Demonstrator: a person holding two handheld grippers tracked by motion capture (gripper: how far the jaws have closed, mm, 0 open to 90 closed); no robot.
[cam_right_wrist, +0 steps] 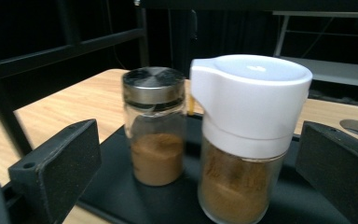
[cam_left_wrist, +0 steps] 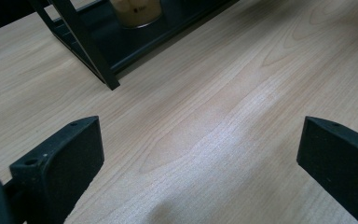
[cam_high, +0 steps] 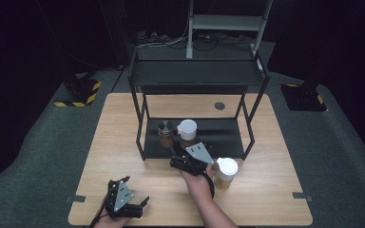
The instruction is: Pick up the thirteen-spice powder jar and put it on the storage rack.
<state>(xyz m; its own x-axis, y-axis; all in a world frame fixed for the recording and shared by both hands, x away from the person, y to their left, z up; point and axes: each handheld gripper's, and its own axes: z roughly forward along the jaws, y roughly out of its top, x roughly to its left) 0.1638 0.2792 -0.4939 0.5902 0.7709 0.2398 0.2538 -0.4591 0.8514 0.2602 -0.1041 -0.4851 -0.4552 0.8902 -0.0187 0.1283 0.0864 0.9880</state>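
A black two-tier rack (cam_high: pixel 195 76) stands toward the twelve o'clock half of the wooden bench (cam_high: pixel 119 142), its lower shelf (cam_high: pixel 223 135) lying low against the bench top. On that shelf, near its front edge, two jars sit just beside each other: a metal-capped jar (cam_high: pixel 165 134) at nine o'clock of a white-lidded jar (cam_high: pixel 187 131), both part-filled with brown powder. In the right gripper view a narrow gap shows between them.

The right tongs (cam_high: pixel 188 154) sit at the shelf's front edge, pointed at the white-lidded jar, jaws spread wide with the two jars standing in the view between them and nothing gripped. A third jar with a white cap (cam_high: pixel 226 172) stands on the bench at three o'clock of the right hand (cam_high: pixel 198 183), just beside it and clear of the rack's right front leg.

The left tongs (cam_high: pixel 135 192) hover low near the bench's six o'clock edge, toward seven o'clock, jaws wide and empty. In the left gripper view only bare wood lies between them, with the rack's front left leg (cam_left_wrist: pixel 95 56) well ahead.

Open bench runs along both sides of the rack and across the whole front strip. A round grommet hole (cam_high: pixel 219 106) sits behind the rack.
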